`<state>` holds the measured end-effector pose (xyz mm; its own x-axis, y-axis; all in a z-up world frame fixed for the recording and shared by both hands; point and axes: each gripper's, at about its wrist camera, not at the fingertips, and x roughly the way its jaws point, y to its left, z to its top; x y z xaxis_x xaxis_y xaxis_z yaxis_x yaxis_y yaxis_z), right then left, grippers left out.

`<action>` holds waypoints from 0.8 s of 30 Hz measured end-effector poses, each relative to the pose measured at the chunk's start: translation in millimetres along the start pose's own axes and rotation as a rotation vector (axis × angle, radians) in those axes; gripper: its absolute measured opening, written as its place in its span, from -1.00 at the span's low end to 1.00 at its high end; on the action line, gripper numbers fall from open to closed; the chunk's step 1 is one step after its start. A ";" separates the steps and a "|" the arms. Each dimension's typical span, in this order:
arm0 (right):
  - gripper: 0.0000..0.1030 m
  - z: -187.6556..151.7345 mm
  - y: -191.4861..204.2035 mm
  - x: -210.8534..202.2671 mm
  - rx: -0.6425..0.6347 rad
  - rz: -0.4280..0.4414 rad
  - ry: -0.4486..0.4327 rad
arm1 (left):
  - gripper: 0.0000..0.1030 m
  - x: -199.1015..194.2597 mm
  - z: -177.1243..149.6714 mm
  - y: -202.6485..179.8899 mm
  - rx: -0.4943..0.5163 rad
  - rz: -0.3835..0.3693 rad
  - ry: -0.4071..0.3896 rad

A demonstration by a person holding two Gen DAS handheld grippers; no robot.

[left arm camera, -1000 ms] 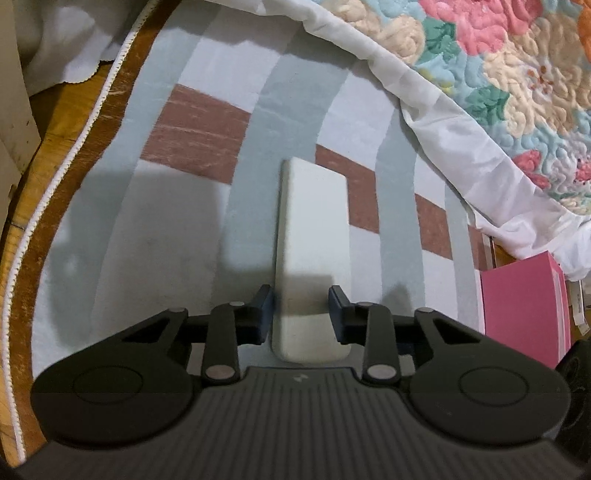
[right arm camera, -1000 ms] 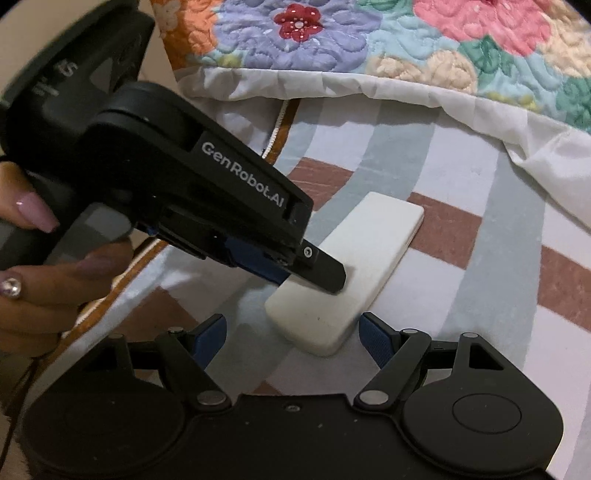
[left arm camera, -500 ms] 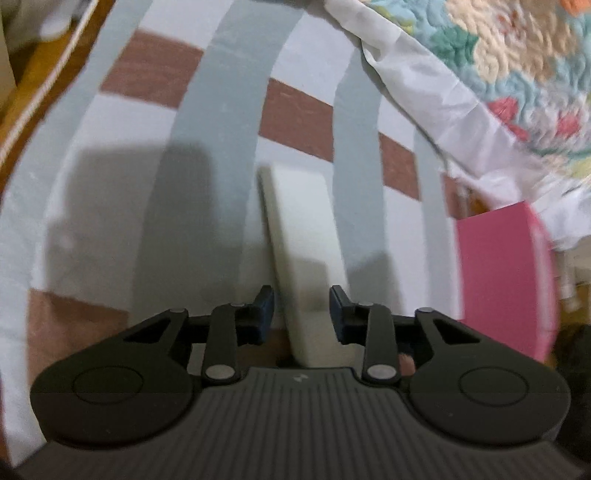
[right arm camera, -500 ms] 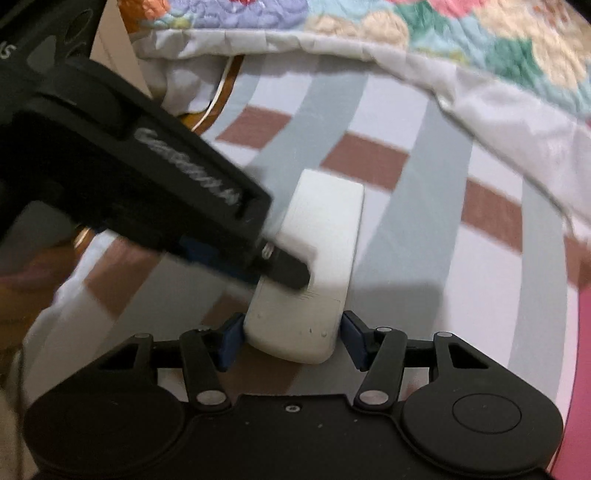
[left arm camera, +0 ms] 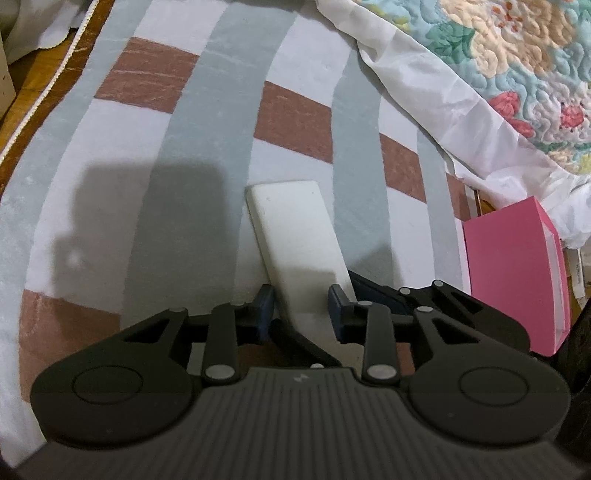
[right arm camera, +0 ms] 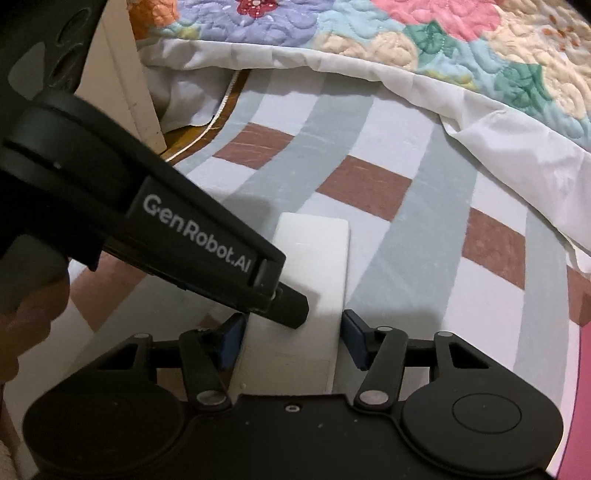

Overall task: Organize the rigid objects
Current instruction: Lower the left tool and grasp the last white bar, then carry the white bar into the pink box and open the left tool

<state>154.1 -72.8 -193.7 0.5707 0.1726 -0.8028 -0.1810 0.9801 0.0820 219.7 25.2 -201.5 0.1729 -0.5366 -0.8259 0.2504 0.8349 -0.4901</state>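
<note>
While both claws, left [left arm camera: 301,308] and right [right arm camera: 291,334], straddle the white block [left arm camera: 295,243], contact looks uncertain.

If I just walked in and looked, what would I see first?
First you'd spot the white flat block lying on the striped rug, with both the left gripper and the right gripper straddling its near end. Next comes the bright flowery quilt hanging down at the far edge of the rug, and a pink box on the right.
</note>
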 end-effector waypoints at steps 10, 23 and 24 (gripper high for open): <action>0.20 -24.1 -16.9 -19.0 0.144 0.105 -0.020 | -0.26 -2.0 -21.1 -20.7 0.020 0.017 0.027; 0.20 -40.8 -38.1 -97.9 0.197 0.141 -0.125 | -0.50 -61.8 -58.2 -83.9 0.120 -0.020 -0.081; 0.20 -43.2 -40.1 -107.6 0.198 0.140 -0.143 | -0.50 -67.2 -62.4 -92.9 0.140 -0.017 -0.099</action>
<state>65.4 -135.0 -136.0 0.6607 0.3061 -0.6853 -0.1140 0.9434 0.3115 125.4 -8.7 -117.9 0.2589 -0.5659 -0.7828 0.3835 0.8040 -0.4544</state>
